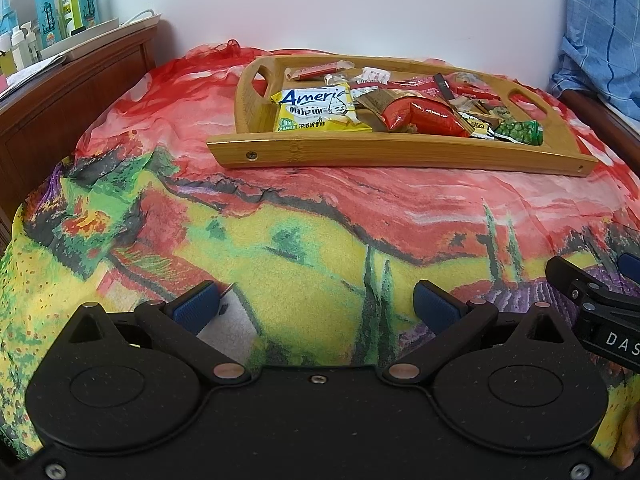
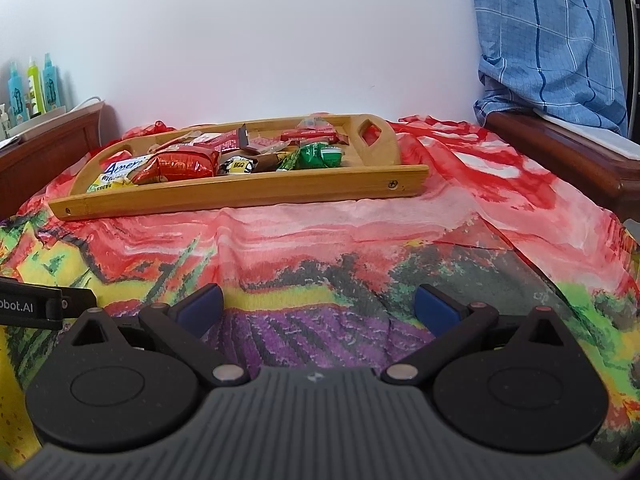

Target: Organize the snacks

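Note:
A bamboo tray [image 1: 400, 152] with cut-out handles rests on a colourful cloth at the far side; it also shows in the right wrist view [image 2: 248, 196]. It holds several snack packs: a yellow "Americ" pack [image 1: 316, 110], a red foil pack [image 1: 424, 116], a green pack [image 1: 520, 131], small red bars [image 1: 316, 72]. The same yellow pack [image 2: 120, 172], red pack [image 2: 180, 166] and green pack [image 2: 316, 156] show in the right wrist view. My left gripper [image 1: 318, 306] is open and empty, low over the cloth, well short of the tray. My right gripper [image 2: 320, 306] is open and empty, beside it.
The patterned cloth [image 1: 280, 240] covers the whole surface. A dark wooden headboard [image 1: 60, 100] stands at left with bottles [image 1: 68, 0] and a white tray on top. A blue checked fabric [image 2: 552, 40] hangs at right over a wooden rail [image 2: 560, 152]. A white wall is behind.

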{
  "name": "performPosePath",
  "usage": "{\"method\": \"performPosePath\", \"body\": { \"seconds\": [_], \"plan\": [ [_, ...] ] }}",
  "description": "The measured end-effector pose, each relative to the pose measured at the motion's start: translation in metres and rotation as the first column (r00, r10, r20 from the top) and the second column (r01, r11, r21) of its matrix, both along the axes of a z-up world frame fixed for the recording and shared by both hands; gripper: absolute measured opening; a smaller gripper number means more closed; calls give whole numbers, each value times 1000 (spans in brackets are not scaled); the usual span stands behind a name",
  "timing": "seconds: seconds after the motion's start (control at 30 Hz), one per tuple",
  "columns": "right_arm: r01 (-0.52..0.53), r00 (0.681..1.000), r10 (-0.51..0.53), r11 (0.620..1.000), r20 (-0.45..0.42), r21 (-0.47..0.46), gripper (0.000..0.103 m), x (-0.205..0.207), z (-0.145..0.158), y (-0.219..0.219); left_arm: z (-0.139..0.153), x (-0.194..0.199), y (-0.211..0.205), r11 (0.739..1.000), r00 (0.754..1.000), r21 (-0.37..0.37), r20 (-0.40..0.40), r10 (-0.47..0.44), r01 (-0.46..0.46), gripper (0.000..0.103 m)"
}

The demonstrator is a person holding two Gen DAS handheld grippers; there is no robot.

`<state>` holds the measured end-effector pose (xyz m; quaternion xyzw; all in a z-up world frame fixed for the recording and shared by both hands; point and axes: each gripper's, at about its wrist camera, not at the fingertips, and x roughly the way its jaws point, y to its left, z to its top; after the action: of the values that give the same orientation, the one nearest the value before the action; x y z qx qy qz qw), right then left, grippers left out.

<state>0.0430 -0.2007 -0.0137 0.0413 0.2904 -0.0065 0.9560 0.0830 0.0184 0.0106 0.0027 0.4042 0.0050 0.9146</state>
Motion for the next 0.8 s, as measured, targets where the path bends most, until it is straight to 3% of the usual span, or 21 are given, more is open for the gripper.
{"method": "performPosePath", "body": {
  "seconds": [0.8],
  "plan": [
    [-4,1000,4,1000,-2,-26,103,0,-1,3,0,-1,0,1000,1000,0,14,-1,1,103]
  ]
}}
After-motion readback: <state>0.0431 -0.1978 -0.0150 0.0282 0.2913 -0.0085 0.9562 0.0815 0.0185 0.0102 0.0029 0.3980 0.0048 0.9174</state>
